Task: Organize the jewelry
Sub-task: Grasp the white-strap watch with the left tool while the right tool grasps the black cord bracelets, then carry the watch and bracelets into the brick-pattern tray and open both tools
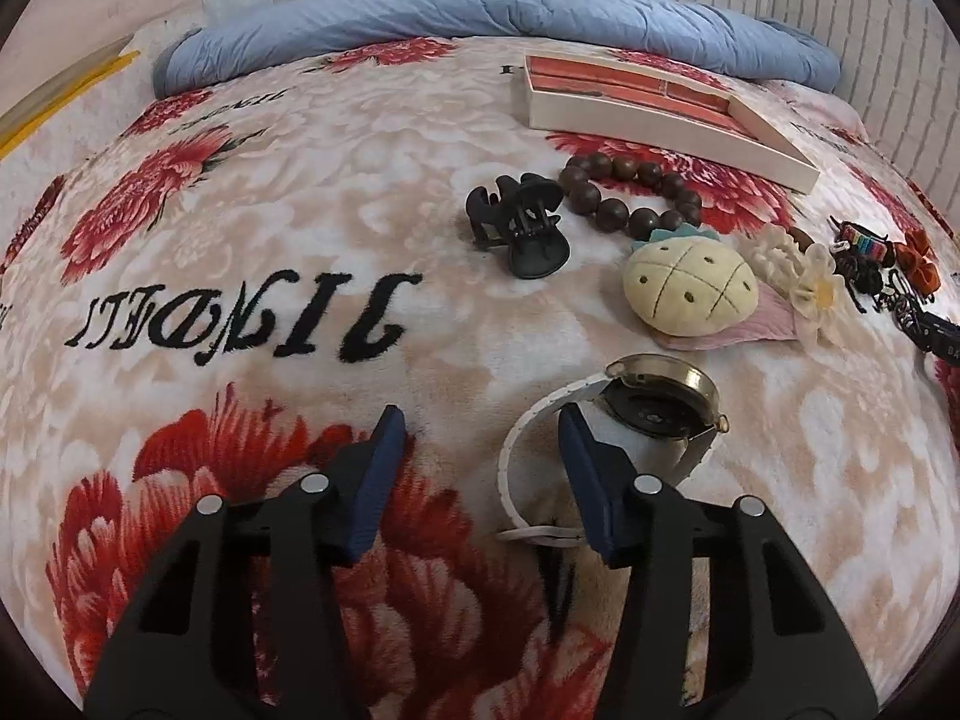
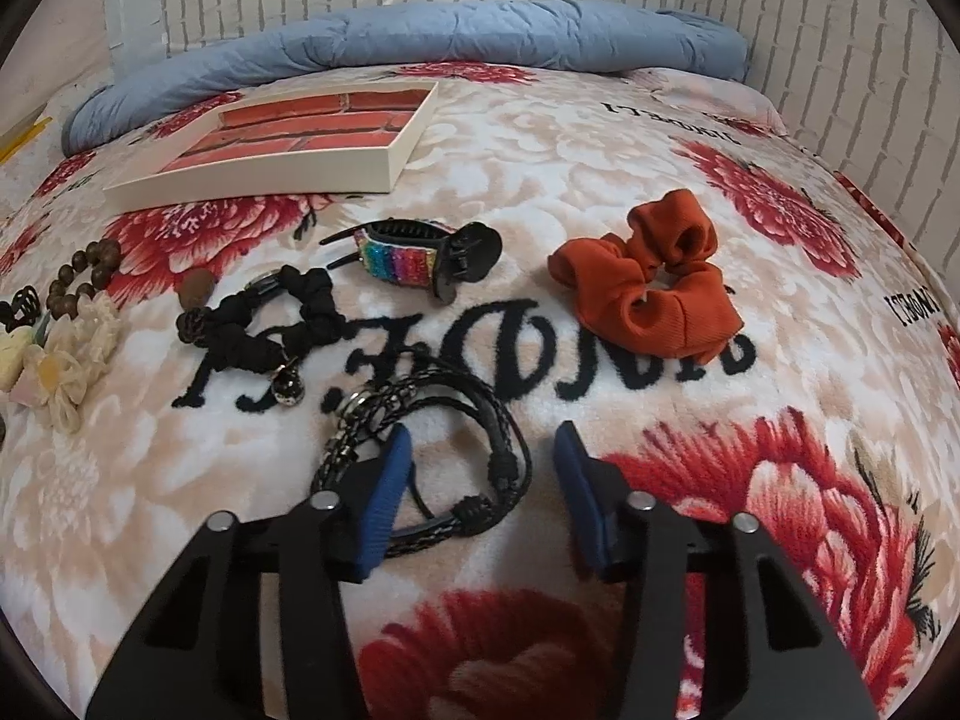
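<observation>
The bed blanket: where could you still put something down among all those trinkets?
Bare blanket lies left of the black claw clip, around the black lettering. Another patch sits right of the orange scrunchie. It is crowded between the wooden bead bracelet, plush pineapple and watch.

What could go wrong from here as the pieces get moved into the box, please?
1. The left hand-held gripper is open with its right finger over the watch; closing here might catch only the white strap and let the watch swing.
2. The right hand-held gripper sits over the braided cords; their loops could snag a finger.
3. The soft blanket could get pinched along with them.
</observation>
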`<act>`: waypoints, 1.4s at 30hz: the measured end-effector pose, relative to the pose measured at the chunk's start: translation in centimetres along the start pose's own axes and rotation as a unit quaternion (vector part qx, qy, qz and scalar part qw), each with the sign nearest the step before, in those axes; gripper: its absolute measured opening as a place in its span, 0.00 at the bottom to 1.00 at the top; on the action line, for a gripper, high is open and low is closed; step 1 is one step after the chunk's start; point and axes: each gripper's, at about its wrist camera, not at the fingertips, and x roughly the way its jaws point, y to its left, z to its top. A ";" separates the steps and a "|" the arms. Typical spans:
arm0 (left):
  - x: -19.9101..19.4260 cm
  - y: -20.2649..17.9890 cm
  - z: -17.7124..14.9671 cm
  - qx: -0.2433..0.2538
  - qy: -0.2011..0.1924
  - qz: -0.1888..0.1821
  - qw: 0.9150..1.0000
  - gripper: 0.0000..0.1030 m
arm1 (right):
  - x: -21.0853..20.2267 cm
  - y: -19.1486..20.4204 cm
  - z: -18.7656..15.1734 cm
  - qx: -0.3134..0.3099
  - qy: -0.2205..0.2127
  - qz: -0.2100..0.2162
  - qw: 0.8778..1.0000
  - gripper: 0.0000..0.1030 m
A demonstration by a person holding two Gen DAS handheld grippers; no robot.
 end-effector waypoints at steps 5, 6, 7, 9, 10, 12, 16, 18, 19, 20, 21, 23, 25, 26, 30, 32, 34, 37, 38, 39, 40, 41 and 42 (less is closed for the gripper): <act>0.1 -0.3 0.1 0.006 -0.003 -0.004 1.000 0.37 | -0.1 0.2 0.0 -0.006 -0.001 0.011 1.000 0.35; 0.1 -0.4 0.1 0.009 -0.004 -0.007 1.000 0.34 | -0.1 0.2 0.0 -0.005 -0.002 0.014 1.000 0.33; 0.0 -0.6 0.1 0.013 -0.006 -0.007 1.000 0.29 | -0.2 0.1 0.0 -0.003 -0.002 0.017 1.000 0.29; 0.0 -0.8 0.1 0.019 -0.007 -0.012 1.000 0.18 | -0.3 -0.1 0.0 0.001 -0.003 0.024 1.000 0.24; 0.0 -0.9 0.1 0.020 -0.008 -0.015 1.000 0.13 | -0.3 -0.2 0.0 0.003 -0.003 0.027 1.000 0.21; -0.2 -1.0 0.1 0.021 -0.011 -0.013 1.000 0.11 | -0.3 -0.3 0.0 0.006 -0.004 0.032 0.999 0.18; -0.9 -1.1 0.1 0.021 -0.025 -0.017 0.999 0.08 | -0.6 -0.2 0.1 0.003 -0.008 0.038 0.999 0.12; -1.4 -1.2 0.0 0.023 -0.035 -0.014 0.999 0.07 | -1.0 0.0 0.0 -0.001 -0.016 0.039 0.999 0.11; -1.6 -1.2 0.1 0.023 -0.040 -0.014 0.999 0.07 | -1.3 0.1 0.0 -0.004 -0.022 0.038 0.999 0.11; -2.0 -1.3 0.1 0.024 -0.047 -0.014 0.998 0.07 | -1.5 0.2 0.0 -0.007 -0.028 0.037 0.999 0.11; -2.3 -1.4 0.1 0.025 -0.052 -0.015 0.998 0.07 | -1.9 0.3 0.0 -0.010 -0.035 0.037 0.999 0.11; -2.9 -1.6 0.2 0.027 -0.062 -0.011 0.998 0.07 | -2.5 0.4 0.1 -0.013 -0.048 0.037 0.998 0.11; -3.9 -1.8 0.5 0.028 -0.078 -0.010 0.997 0.07 | -3.0 0.4 0.3 -0.015 -0.055 0.039 0.998 0.11; -4.4 -1.9 0.6 0.030 -0.085 -0.011 0.996 0.07 | -3.3 0.4 0.4 -0.016 -0.058 0.040 0.997 0.11; -6.7 -2.5 1.9 0.039 -0.115 -0.017 0.992 0.07 | -4.2 0.8 1.6 -0.019 -0.073 0.043 0.996 0.11; -7.7 -3.0 3.1 0.043 -0.131 -0.019 0.990 0.07 | -4.5 1.1 2.3 -0.018 -0.078 0.046 0.996 0.11; -8.3 -3.3 4.6 0.047 -0.143 -0.022 0.988 0.07 | -4.6 1.5 3.2 -0.019 -0.085 0.049 0.995 0.11; -8.3 -3.9 7.2 0.047 -0.154 -0.023 0.987 0.07 | -4.4 2.2 4.8 -0.019 -0.092 0.055 0.994 0.11; -8.1 -4.1 8.2 0.044 -0.156 -0.024 0.987 0.07 | -4.4 2.5 5.4 -0.020 -0.094 0.055 0.994 0.11; -7.8 -4.4 9.2 0.041 -0.157 -0.025 0.986 0.07 | -4.3 2.8 6.2 -0.020 -0.098 0.055 0.993 0.11; -7.5 -4.5 10.0 0.038 -0.157 -0.027 0.986 0.07 | -4.2 3.2 7.1 -0.019 -0.102 0.056 0.993 0.11; -7.0 -4.9 11.3 0.035 -0.157 -0.029 0.987 0.07 | -4.1 3.4 7.6 -0.019 -0.104 0.058 0.993 0.11; -6.5 -5.1 12.2 0.033 -0.156 -0.030 0.987 0.07 | -4.0 3.7 8.6 -0.020 -0.108 0.057 0.992 0.11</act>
